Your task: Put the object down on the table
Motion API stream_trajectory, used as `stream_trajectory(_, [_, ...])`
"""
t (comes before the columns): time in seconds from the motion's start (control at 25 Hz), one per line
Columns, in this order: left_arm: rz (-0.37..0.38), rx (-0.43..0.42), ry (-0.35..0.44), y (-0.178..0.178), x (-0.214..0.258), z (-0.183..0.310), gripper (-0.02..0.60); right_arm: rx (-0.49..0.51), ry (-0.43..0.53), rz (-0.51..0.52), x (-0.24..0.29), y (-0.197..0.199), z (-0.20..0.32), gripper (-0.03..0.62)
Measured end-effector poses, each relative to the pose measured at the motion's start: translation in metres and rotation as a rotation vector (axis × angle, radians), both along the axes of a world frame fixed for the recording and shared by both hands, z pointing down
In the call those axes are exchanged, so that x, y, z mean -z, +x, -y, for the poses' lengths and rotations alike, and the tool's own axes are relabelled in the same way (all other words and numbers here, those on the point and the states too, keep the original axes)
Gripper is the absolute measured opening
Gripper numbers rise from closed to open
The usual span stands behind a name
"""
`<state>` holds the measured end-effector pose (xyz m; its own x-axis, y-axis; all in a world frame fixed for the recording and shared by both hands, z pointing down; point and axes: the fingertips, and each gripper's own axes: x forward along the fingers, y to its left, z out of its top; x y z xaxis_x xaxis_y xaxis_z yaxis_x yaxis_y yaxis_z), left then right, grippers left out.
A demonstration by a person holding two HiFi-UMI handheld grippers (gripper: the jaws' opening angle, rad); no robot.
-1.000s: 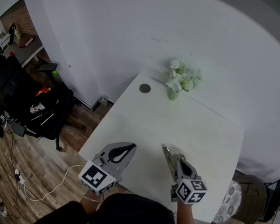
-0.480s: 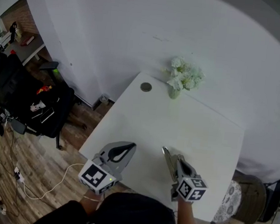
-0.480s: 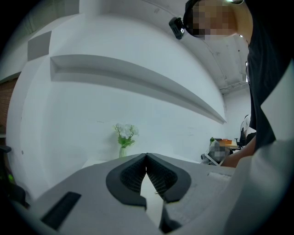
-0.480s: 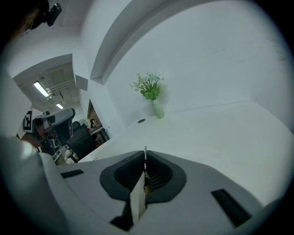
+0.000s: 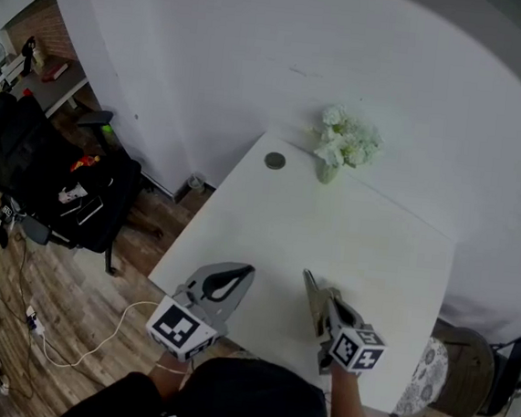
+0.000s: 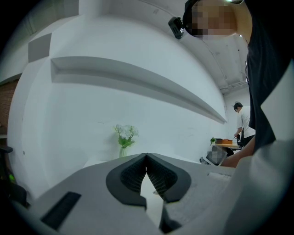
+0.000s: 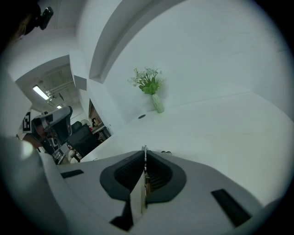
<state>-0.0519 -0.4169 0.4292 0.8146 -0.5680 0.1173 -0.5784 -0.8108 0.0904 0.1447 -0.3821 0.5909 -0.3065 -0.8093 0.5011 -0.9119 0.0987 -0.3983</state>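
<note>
My right gripper (image 5: 313, 295) hovers low over the near part of the white table (image 5: 350, 230). It is shut on a thin, flat, pale strip (image 5: 308, 280) whose tip sticks out past the jaws. In the right gripper view the strip (image 7: 139, 193) shows edge-on, pinched between the dark pads (image 7: 158, 176), with the right gripper (image 7: 145, 155) tilted down at the tabletop. My left gripper (image 5: 245, 273) stays at the table's near left edge. Its jaws meet at the tip with nothing in them, as the left gripper view (image 6: 146, 156) also shows.
A small vase of white flowers (image 5: 343, 145) and a round grey disc (image 5: 274, 160) stand at the table's far edge, against the white wall. Black chairs and bags (image 5: 51, 192) and a white cable (image 5: 110, 340) lie on the floor left. A round stool (image 5: 451, 368) stands right.
My right gripper has sunk slightly toward the table with the strip still pinched. The left gripper has kept still.
</note>
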Motion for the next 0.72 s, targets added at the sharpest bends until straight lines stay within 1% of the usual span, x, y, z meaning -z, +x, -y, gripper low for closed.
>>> stream_trajectory(0.12, [-0.004,0.009,-0.012,-0.0023,0.0014,-0.0006,-0.002,-0.005,-0.004,0.021,-0.0021,-0.0002,0.0,0.015])
stream_trajectory(0.28, [-0.007,0.007,0.006,-0.0035,0.0011,-0.0007,-0.002,-0.008,-0.009,0.039,-0.0029,0.0012,0.0009,0.017])
stream_trajectory(0.36, [-0.008,0.008,-0.005,-0.003,0.001,-0.0002,-0.002,-0.008,-0.011,0.045,-0.0041,0.0024,0.0022,0.018])
stream_trajectory(0.72, [-0.008,0.004,0.0,-0.0029,0.0019,-0.0028,-0.002,-0.024,-0.031,0.017,-0.0097,0.0096,0.0016,0.031])
